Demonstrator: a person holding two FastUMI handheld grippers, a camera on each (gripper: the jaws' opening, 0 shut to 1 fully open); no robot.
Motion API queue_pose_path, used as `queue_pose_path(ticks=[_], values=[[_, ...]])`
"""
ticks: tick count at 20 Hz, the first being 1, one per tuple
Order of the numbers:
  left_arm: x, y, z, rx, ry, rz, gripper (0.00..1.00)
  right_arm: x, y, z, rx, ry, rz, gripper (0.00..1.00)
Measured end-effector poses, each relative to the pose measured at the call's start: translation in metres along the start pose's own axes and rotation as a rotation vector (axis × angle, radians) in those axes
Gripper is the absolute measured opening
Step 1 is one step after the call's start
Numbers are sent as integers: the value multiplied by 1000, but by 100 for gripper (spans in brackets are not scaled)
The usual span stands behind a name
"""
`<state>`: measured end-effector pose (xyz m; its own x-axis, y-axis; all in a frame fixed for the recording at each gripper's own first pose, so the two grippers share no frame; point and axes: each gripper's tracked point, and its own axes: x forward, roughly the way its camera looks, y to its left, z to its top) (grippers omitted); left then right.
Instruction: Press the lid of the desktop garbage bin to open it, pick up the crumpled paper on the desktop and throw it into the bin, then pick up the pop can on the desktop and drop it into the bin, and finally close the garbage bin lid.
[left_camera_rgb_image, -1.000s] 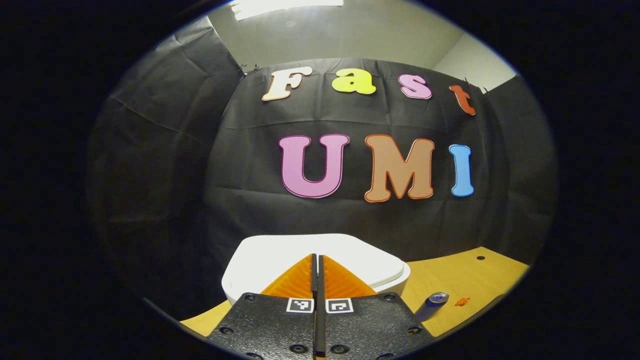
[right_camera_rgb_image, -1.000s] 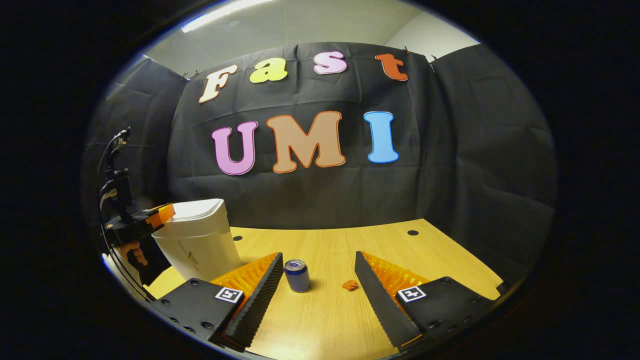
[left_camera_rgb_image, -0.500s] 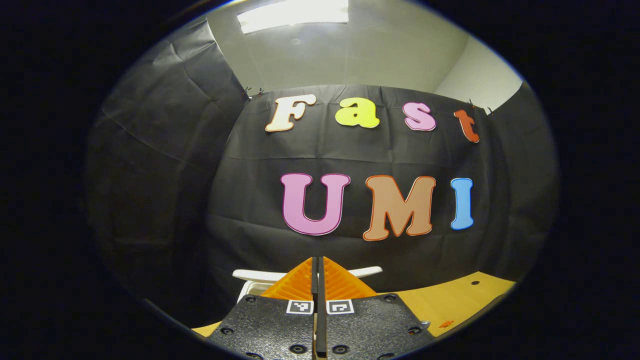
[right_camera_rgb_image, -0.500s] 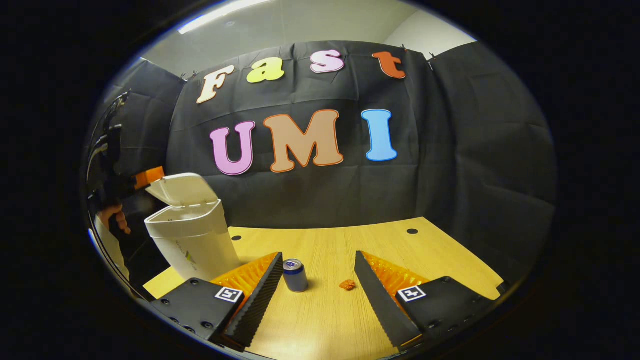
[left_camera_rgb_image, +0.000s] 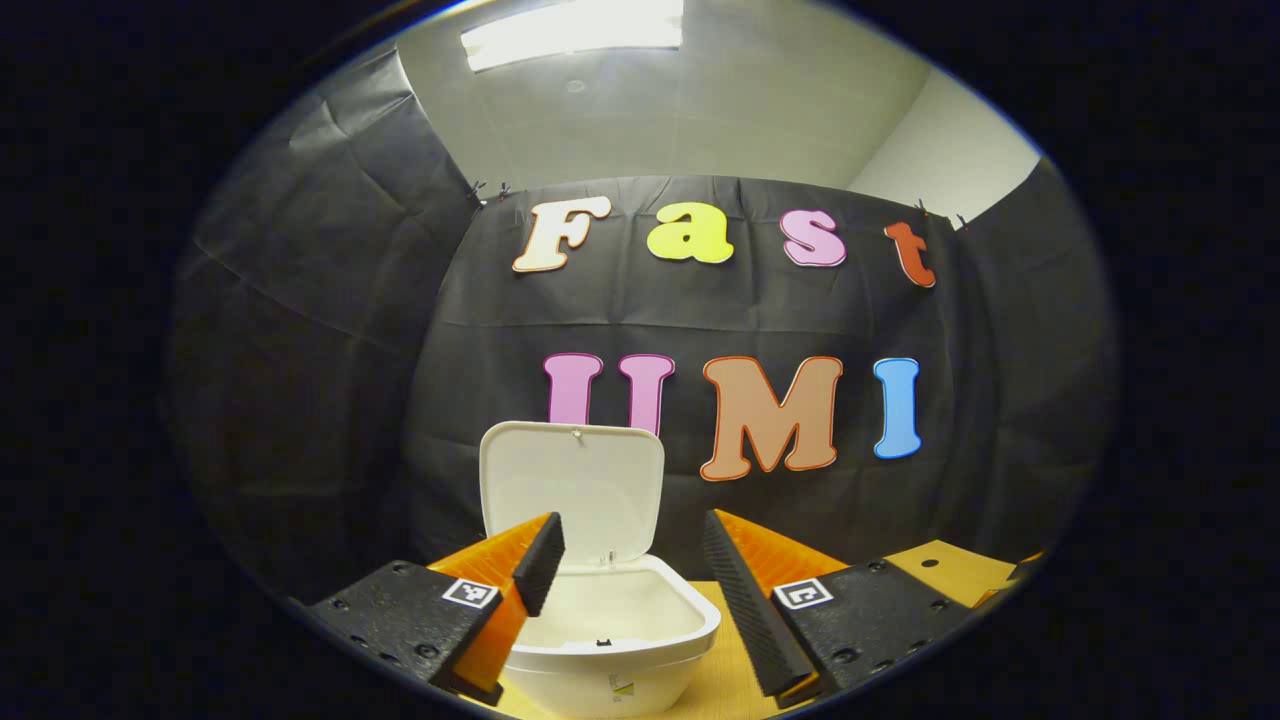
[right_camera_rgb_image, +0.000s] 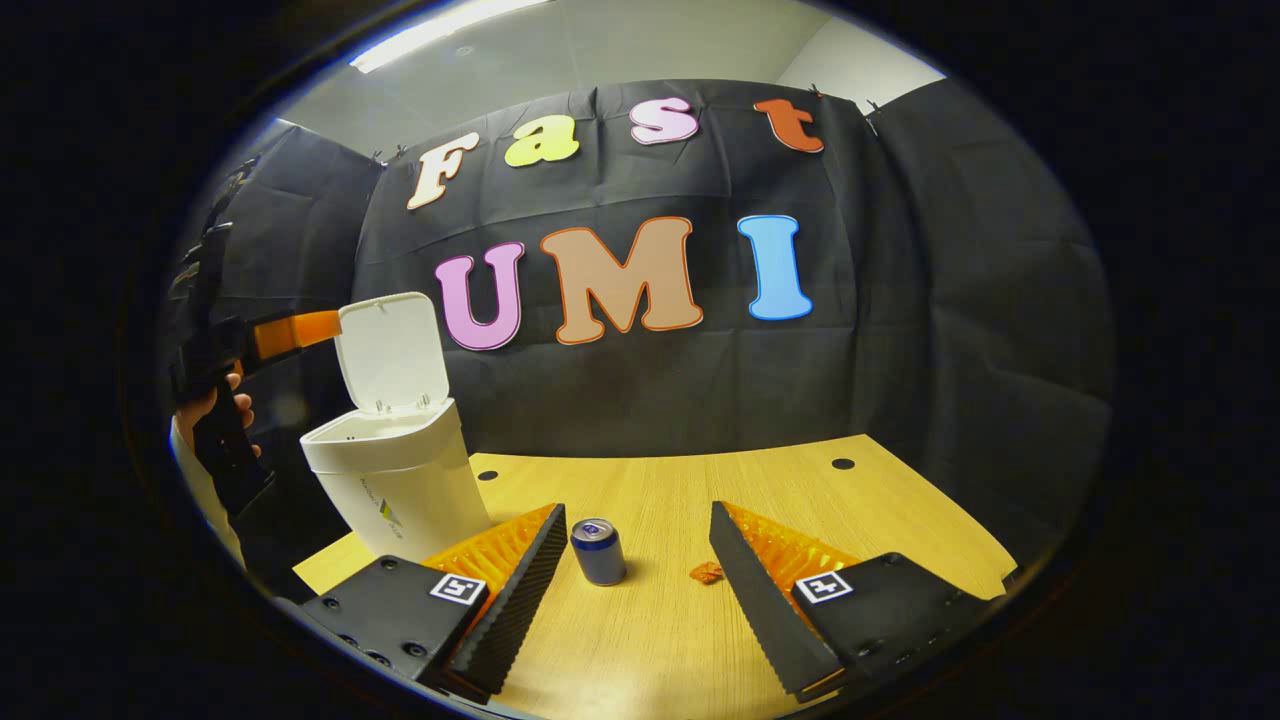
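We are hovering our spread-fingered right gripper (right_camera_rgb_image: 630, 585) with the crumpled paper (right_camera_rgb_image: 705, 572) at one o'clock: light, soft, pinchable across its middle; left gripper (left_camera_rgb_image: 625, 590) also spread.

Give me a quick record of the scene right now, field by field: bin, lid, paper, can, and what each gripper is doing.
bin: white garbage bin on the left part of the wooden desktop
lid: lid raised, standing nearly upright; inside looks empty in the left gripper view
paper: small crumpled paper lying on the desktop, apart from the can
can: pop can upright on the desktop, right of the bin
left gripper: left gripper jaws open, holding nothing, above the bin's opening
right gripper: right gripper jaws open, holding nothing, can and paper ahead between them
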<state>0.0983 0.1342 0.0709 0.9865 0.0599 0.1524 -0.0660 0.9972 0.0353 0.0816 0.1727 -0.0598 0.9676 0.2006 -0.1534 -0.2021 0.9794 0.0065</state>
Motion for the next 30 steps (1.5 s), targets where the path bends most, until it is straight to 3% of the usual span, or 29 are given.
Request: queue_pose_path(ticks=[1,2,10,17,22,26,30], values=[[-4,-1,2,-1,-6,4,94,5,-6,-2,1,-1,0,96],[-9,-1,4,-3,-16,13,95,10,-10,-4,1,1,1,96],[-45,8,22,109,-75,79,97,98,-40,-39,-45,49,56,96],[-68,30,16,127,-44,155,97,191,-68,-119,-134,243,29,97],[-71,47,9,118,-13,204,97,213,-77,-161,-171,372,-3,96],[-72,59,0,137,13,231,97,222,-81,-185,-128,461,-29,97],[-71,66,-4,130,31,243,95,226,-92,-200,-125,520,-56,82]])
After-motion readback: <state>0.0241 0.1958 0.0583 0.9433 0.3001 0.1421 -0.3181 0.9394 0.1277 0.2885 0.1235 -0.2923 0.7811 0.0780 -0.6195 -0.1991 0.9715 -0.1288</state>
